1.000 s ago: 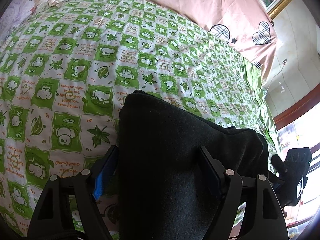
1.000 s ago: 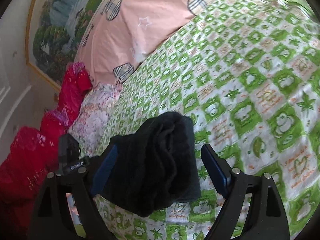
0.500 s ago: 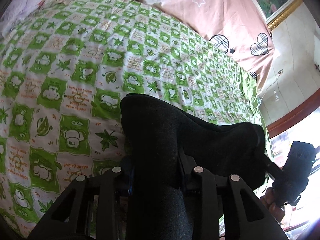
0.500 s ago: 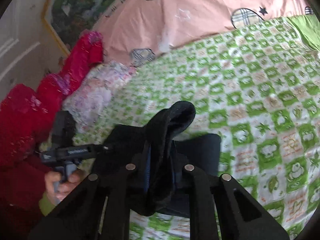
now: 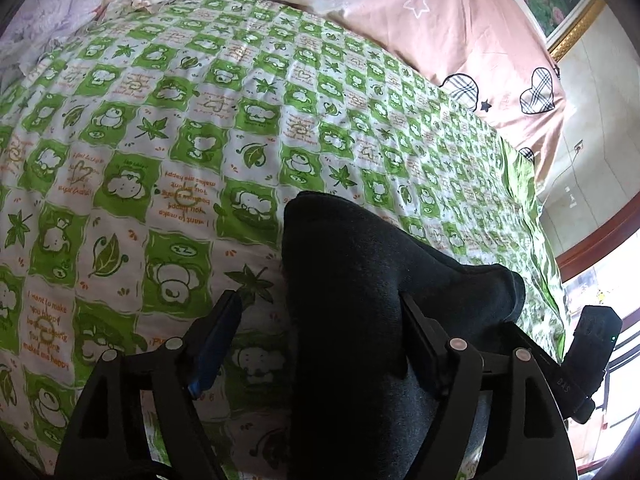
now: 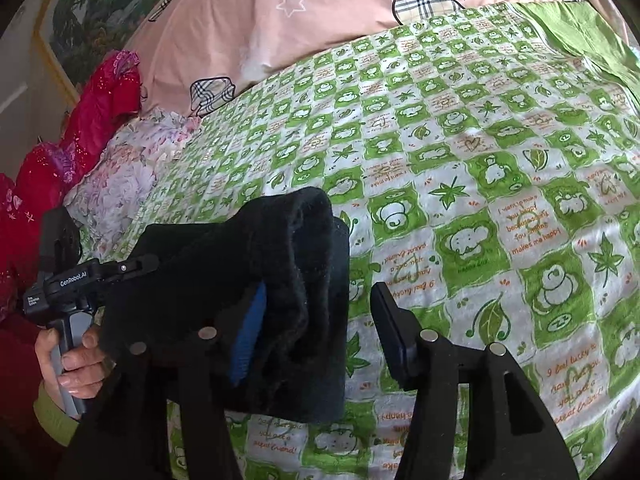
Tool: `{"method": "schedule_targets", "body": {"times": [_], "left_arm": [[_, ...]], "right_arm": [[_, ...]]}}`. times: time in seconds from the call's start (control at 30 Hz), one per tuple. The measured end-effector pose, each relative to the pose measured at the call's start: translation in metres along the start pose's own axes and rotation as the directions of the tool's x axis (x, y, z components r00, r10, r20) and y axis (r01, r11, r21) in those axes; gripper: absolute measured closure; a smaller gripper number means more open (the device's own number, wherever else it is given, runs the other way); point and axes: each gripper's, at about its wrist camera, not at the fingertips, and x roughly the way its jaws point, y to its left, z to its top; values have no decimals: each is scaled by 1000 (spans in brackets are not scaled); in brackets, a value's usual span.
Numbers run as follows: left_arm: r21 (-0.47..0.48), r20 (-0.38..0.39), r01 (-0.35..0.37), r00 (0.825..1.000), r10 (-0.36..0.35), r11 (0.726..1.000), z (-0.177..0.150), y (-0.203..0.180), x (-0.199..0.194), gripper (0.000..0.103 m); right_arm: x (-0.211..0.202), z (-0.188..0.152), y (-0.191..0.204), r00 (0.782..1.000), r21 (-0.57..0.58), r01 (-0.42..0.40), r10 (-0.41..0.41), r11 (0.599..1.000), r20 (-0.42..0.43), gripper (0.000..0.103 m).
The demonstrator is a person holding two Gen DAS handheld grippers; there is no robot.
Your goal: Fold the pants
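The black pants [image 5: 352, 280] lie folded in a thick bundle on the green-and-white checked bedsheet [image 5: 168, 128], near its close edge. Beyond them stretch a pink quilt [image 5: 432, 16] with plaid hearts, a floral cover [image 6: 120, 176] and a red garment [image 6: 100, 96]. The left gripper [image 5: 320, 328] straddles the bundle; its jaws have just been opening and now stand wide, the left finger clear of the cloth. The right gripper [image 6: 320, 312] has likewise just been opening, half wide, the cloth's edge draped against its blue pad [image 6: 248, 336], unpinched. A hand [image 6: 68, 360] holds the left gripper's handle.
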Motion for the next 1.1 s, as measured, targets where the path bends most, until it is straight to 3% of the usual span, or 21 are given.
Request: {"method": "schedule_targets", "body": {"times": [0.33, 0.5, 0.73, 0.8, 0.9, 0.93, 1.1], "left_arm": [[20, 16, -9, 1000, 9, 1000, -20, -10, -37, 25], [55, -15, -63, 998, 64, 996, -32, -14, -29, 24], [56, -23, -64, 998, 65, 996, -38, -12, -18, 23], [51, -26, -57, 998, 58, 997, -39, -11, -15, 26], [34, -34, -6, 999, 7, 999, -39, -11, -12, 42], [29, -38, 21, 999, -20, 999, -39, -11, -13, 52], [56, -8, 17, 1000, -17, 998, -37, -21, -25, 71]], "right_arm": [[-8, -1, 9, 996, 31, -93, 93, 995, 0, 47], [-1, -8, 3, 995, 52, -93, 94, 994, -15, 45], [6, -14, -10, 990, 112, -135, 138, 985, -20, 42], [9, -15, -10, 989, 116, -144, 148, 983, -26, 42], [11, -16, -6, 987, 109, -152, 156, 982, -29, 43], [8, -16, -4, 987, 98, -155, 158, 983, -19, 48], [-4, -13, 7, 981, 76, -193, 191, 978, 28, 59]]}}
